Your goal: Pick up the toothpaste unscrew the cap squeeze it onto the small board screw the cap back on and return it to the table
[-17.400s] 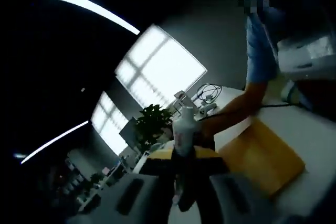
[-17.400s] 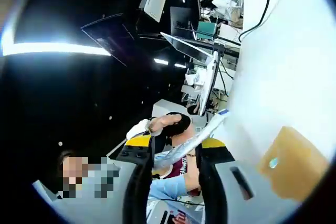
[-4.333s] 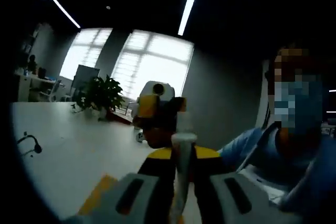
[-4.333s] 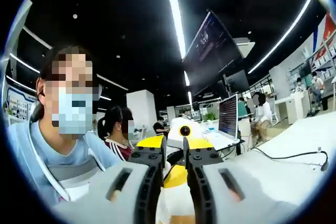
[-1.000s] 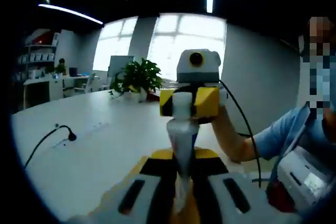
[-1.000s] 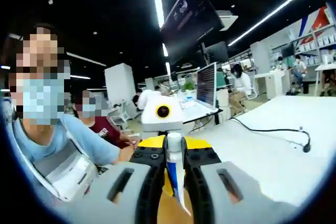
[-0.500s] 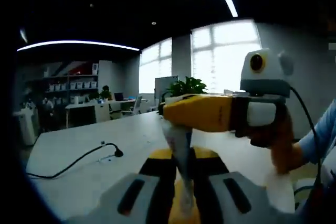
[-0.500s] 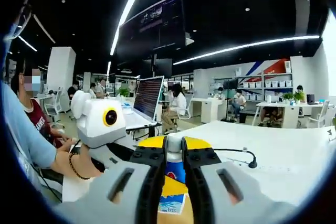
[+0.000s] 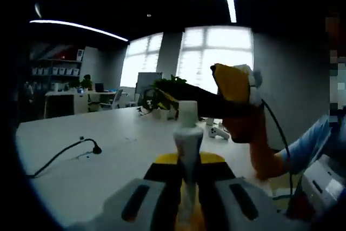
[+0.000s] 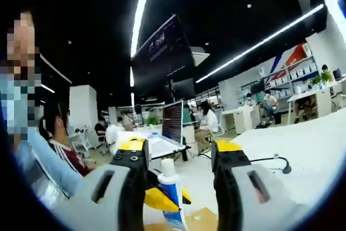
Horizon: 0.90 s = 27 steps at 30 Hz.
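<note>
Currently the left gripper jaws pinch the toothpaste upright at lower centre, cap on top. Right gripper jaws stand spread around the cap. Risk: an off-centre closure slips off the cap or tilts the soft tube.

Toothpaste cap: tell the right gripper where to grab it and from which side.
Grip the white cap on its round side wall, one jaw on each side. The toothpaste tube stands upright, clamped low in the left gripper, cap uppermost. The right gripper is open with the cap between its jaws, so closing straight on probably works.
</note>
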Each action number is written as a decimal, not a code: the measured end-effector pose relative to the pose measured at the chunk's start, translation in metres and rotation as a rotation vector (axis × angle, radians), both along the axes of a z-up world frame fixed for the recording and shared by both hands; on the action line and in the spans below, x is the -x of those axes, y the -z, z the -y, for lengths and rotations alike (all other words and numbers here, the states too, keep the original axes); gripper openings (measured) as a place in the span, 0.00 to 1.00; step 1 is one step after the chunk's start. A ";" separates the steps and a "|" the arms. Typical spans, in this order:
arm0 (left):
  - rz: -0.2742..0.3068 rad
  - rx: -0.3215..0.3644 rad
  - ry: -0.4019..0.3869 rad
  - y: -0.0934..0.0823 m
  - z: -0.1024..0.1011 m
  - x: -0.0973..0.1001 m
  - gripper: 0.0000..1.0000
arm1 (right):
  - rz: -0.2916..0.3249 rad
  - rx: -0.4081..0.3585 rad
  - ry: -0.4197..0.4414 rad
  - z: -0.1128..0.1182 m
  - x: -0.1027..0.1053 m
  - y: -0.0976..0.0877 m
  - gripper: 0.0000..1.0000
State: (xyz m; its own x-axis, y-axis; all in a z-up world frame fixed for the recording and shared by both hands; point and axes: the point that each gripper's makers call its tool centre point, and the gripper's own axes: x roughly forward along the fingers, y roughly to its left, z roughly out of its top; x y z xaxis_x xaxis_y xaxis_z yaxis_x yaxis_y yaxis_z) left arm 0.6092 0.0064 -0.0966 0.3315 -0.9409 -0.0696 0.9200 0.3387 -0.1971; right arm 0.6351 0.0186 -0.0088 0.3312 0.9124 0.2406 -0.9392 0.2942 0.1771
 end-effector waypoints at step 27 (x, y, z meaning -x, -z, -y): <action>-0.156 0.082 0.361 0.000 0.021 0.057 0.09 | -0.263 -0.030 -0.645 -0.029 0.068 0.032 0.12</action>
